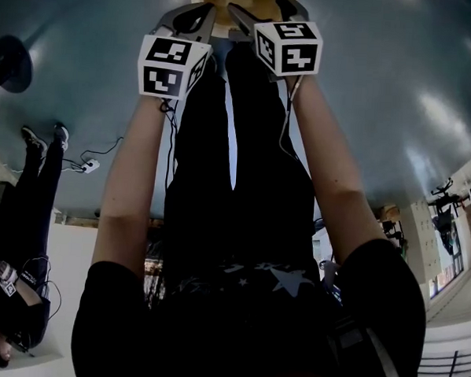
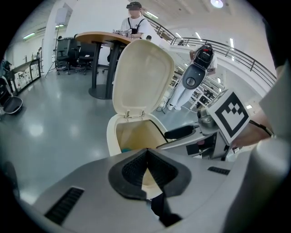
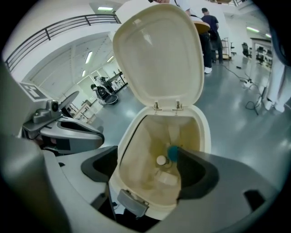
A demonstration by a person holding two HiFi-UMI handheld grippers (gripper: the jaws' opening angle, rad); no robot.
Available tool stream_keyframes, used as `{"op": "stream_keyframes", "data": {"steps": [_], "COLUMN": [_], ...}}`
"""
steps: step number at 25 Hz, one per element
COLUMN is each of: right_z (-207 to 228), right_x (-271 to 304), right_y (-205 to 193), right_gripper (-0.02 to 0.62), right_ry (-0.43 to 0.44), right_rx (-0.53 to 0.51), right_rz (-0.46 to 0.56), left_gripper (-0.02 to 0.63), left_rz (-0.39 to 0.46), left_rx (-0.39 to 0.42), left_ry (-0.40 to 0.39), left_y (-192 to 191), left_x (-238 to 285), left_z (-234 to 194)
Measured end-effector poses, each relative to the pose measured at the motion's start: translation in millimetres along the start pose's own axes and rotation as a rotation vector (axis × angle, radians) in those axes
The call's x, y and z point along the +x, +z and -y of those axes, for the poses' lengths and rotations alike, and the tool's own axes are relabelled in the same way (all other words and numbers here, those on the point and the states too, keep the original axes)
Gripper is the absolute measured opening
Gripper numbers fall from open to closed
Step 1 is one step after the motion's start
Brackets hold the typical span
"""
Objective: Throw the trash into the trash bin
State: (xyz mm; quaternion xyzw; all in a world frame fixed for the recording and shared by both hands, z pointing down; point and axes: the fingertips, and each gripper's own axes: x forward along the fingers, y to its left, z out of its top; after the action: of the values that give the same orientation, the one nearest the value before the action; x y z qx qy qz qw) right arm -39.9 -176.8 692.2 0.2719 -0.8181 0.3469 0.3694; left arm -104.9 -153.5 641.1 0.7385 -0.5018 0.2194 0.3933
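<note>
Right gripper view: trash beyond jaws

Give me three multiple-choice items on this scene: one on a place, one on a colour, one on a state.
1. Where does the white-capped bottle lie?
A. On the floor
B. Inside the trash bin
C. On a table

2. What colour is the trash bin?
A. Red
B. Black
C. Cream

3. How is the bin's lid?
A. Shut
B. Open, standing upright
C. Taken off

Answers:
1 B: the right gripper view shows it at the bin's bottom.
2 C: the bin and its lid are cream in both gripper views.
3 B: it stands raised behind the opening.
</note>
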Motion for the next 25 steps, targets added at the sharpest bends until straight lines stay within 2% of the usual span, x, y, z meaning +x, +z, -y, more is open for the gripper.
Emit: {"op": "stream_keyframes", "data": {"steps": [4,16,20,25], "right_z": [-12,-45,-52,-60], "right_x": [-18,-73,-96,-118], "right_y": [11,29,40,51], "right_gripper": [0.414,0.413,0.339,0.279], "right_ry": [0.057,0.047,0.018,-0.02], "right_rx": [0.044,0.023,0.006,0.022], "right_rz": [0.026,0.056,0.089,0.131], "left_gripper": [0.011,0.011,0.011,0.011], "left_rz": [0.012,0.058,0.087,0.109], "left_rx": [0.027,0.061,0.047,0.064], "left_ry": [-0.011,-0.039,-0.04,-0.052], "left_y": [13,43,54,63], "left_x": [-10,-58,-78,-99], "left_z": [13,41,49,58]}}
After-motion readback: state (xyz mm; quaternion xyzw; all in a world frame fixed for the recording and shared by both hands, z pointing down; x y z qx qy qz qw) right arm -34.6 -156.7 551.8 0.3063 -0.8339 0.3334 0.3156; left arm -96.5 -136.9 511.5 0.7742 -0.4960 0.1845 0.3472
